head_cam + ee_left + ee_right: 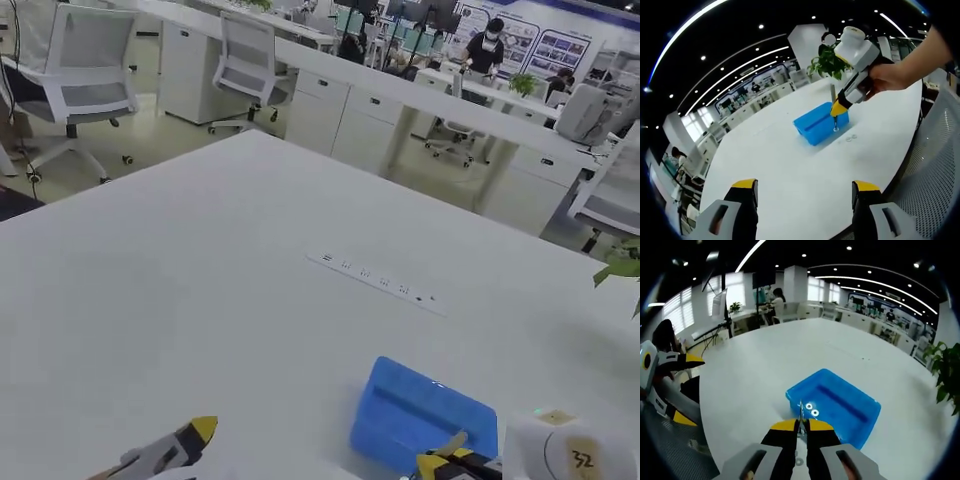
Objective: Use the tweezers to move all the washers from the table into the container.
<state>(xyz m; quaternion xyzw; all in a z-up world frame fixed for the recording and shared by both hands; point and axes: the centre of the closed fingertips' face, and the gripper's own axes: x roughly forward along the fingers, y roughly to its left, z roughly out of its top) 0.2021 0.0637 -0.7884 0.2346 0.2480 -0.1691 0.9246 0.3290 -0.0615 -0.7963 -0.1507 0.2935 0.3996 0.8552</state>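
While the right gripper (801,426) pinches thin metal tweezers (800,412) at the blue plastic container (845,407),
the left gripper (805,185) gapes empty; a leafy green plant (824,62) stands beyond.

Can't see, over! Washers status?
Left gripper open, hovering. Right gripper shut on tweezers over blue container. Two washers near tips, others on table. Nothing blocking.

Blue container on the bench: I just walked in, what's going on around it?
A person works two handheld grippers. The right gripper, jaws shut on tweezers, hangs over the blue container, where two washers lie. More washers sit on the table beside it. The left gripper is open and holds nothing.
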